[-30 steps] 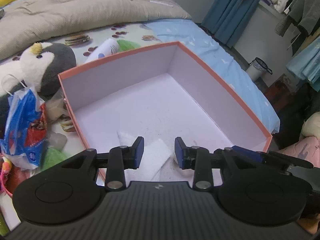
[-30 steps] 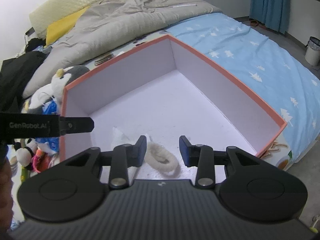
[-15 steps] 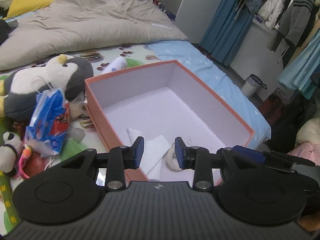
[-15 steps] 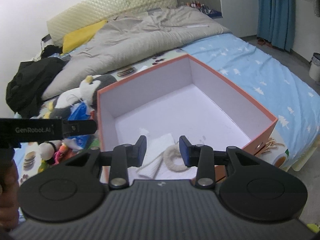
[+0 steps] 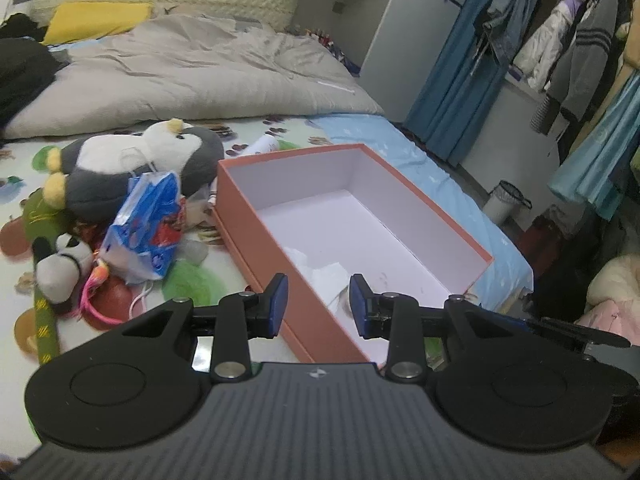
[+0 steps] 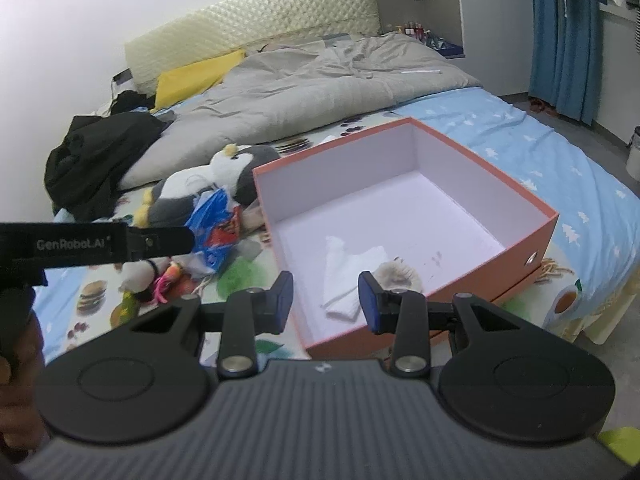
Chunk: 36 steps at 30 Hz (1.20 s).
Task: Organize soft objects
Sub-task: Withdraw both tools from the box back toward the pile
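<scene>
One orange box (image 6: pixel 404 216) on the bed (image 6: pixel 520 140), holding one white cloth (image 6: pixel 344 276) and one fuzzy ring (image 6: pixel 400 274). Beside its left wall: one plush penguin (image 5: pixel 132 168), one small panda (image 5: pixel 64 268), one blue bag (image 5: pixel 148 224).

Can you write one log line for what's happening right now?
left hand-held gripper: open, empty | right hand-held gripper: open, empty | orange box: holds white cloth, fuzzy ring | penguin plush: outside box
</scene>
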Tool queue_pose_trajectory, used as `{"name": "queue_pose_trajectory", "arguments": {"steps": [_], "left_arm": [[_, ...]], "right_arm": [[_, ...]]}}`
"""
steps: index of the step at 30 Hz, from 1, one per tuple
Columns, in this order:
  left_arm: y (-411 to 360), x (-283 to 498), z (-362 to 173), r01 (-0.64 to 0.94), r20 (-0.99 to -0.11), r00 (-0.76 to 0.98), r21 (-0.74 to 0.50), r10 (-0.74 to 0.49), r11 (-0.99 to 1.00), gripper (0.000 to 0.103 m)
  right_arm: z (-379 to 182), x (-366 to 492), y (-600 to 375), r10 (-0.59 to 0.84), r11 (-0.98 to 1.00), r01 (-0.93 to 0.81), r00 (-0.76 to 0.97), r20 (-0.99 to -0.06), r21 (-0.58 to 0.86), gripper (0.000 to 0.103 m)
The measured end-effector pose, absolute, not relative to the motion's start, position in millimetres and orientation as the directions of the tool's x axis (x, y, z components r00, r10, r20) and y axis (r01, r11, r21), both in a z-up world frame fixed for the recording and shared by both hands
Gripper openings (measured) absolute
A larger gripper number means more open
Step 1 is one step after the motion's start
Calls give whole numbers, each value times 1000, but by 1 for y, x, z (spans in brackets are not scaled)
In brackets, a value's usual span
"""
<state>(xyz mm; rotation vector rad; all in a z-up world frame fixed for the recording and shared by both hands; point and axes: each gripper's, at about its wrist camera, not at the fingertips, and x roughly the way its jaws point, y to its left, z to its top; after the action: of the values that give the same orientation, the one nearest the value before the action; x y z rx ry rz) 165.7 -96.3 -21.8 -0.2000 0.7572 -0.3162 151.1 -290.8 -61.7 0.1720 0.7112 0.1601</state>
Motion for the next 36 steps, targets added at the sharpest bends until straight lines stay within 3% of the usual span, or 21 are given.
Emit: {"name": "queue_pose_trajectory", "arguments": {"steps": [14,17,36], "left_arm": [[-40,100,-16,128,-605,743,-293,-287,947,39],[-26,93,-18,98,-600,756,-291,-261,952,49],[27,55,-34,-36,-612,776,-289,-155,957,52]], "right_arm": [[-53,120,-247,281,959,-201,764,-581,200,39],[-53,119,-236,303,953,-225,762,-572,205,39],[-63,106,-187,395,917,-347,720,-570,196,39]]}}
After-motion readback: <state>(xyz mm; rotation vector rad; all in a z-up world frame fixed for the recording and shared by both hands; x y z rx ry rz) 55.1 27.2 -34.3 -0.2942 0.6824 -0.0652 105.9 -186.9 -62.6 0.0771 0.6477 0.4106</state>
